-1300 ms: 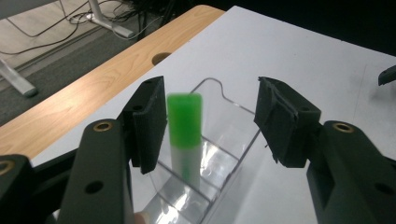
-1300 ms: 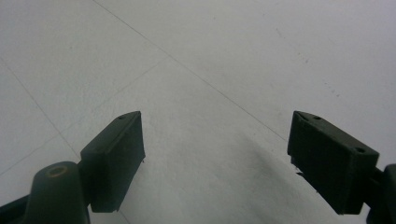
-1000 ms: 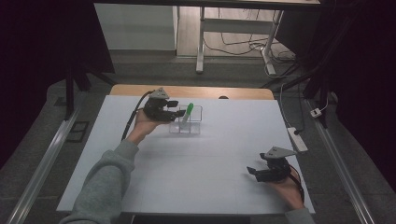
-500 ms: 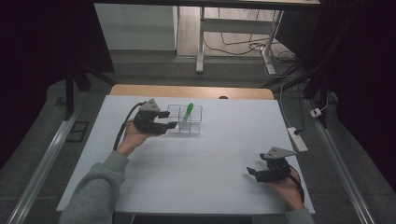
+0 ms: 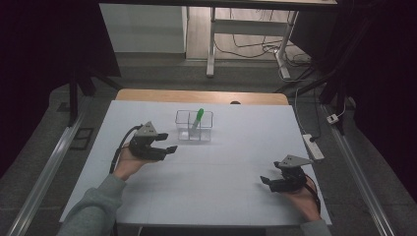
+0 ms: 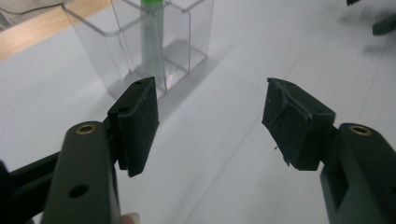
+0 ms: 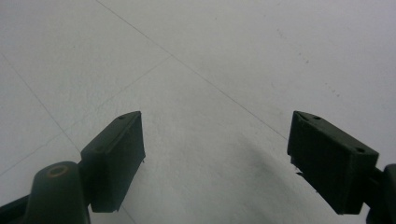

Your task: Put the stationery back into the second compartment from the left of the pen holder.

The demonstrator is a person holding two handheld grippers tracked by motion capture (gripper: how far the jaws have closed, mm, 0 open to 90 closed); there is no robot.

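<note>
Since the green-capped marker with its pale barrel (image 5: 197, 119) already stands tilted inside the clear plastic two-compartment holder (image 5: 194, 126) at the far middle of the white tabletop (image 5: 216, 196), the placing itself looks done, and what remains, as I judge it, is only the retreat of the hands to rest. In the high view the pen leans in what seems the right-hand compartment, its cap poking above the rim; in the left gripper view its pale barrel (image 6: 152, 44) rises behind the transparent wall of the holder (image 6: 140, 42), touching nothing but the container. The left gripper (image 5: 164, 145) sits on the near-left side of the holder, apart from it, its jaws spread with nothing between them; they have just been opening, and from its own camera the two black pads (image 6: 136, 121) frame bare table. The right gripper (image 5: 269, 183) rests near the front right corner of the table, well apart from the holder, its jaws likewise spread wide over the empty surface, as its own view confirms with both pads (image 7: 116, 158) clear of anything. No other pen or loose item lies on the tabletop, so I judge there is nothing further to load into the holder; the other compartment looks empty, though the clear walls make that hard to tell for certain
</note>
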